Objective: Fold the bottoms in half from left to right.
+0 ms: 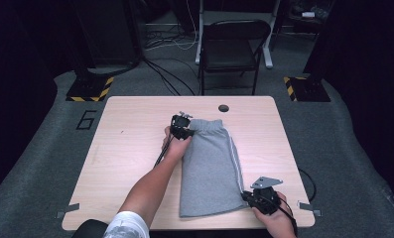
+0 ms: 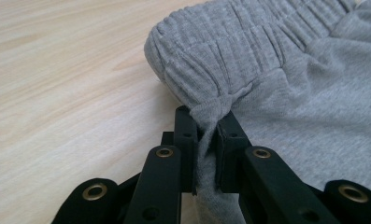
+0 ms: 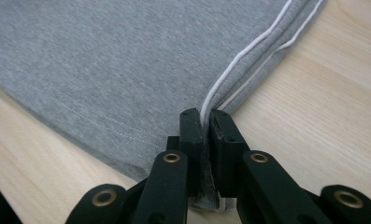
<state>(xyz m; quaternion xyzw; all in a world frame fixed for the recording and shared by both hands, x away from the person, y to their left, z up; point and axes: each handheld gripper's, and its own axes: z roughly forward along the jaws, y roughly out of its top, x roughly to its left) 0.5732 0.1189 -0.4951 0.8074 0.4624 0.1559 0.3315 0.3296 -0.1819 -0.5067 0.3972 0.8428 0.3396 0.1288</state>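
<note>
Left gripper (image 2: pixel 205 122): jaws clamped on a pinch of grey cloth at the waistband end of the shorts (image 1: pixel 210 166); cloth bunched between the pads, elastic ribbing just ahead of the tips and running off up and to the right in the left gripper view; bare table (image 2: pixel 57 93) on the other side of the jaws. In the high view this left gripper (image 1: pixel 180 130) sits at the far left corner of the shorts, the left hand (image 1: pixel 174 146) behind it.

Right gripper (image 3: pixel 205 122): jaws together on the hem corner, right on the white side stripe (image 3: pixel 248 51); the stripe runs straight out from the tips, up and to the right; the grey leg panel spreads to the left of the jaws, the hem edge slanting back toward the bottom left. In the high view the right gripper (image 1: pixel 256 198) is at the near right corner, the right hand (image 1: pixel 274 218) behind it.

Shorts lie flat on the table (image 1: pixel 135 148), folded lengthwise it seems; long axis runs from near edge to far edge, waistband far, hem near; the two grips sit on opposite corners, diagonal across the cloth.

Judgement: both pinches look set, so the next move is probably a lift or a fold; it turns on that diagonal, left hand holding the far end, right hand the near end; each is nearest its own corner, cloth lies between them; uneven pull would likely skew or slip the thin pinch at the stripe.

Beyond the table: a folding chair (image 1: pixel 234 44), cables on the grey floor (image 1: pixel 35 163).
</note>
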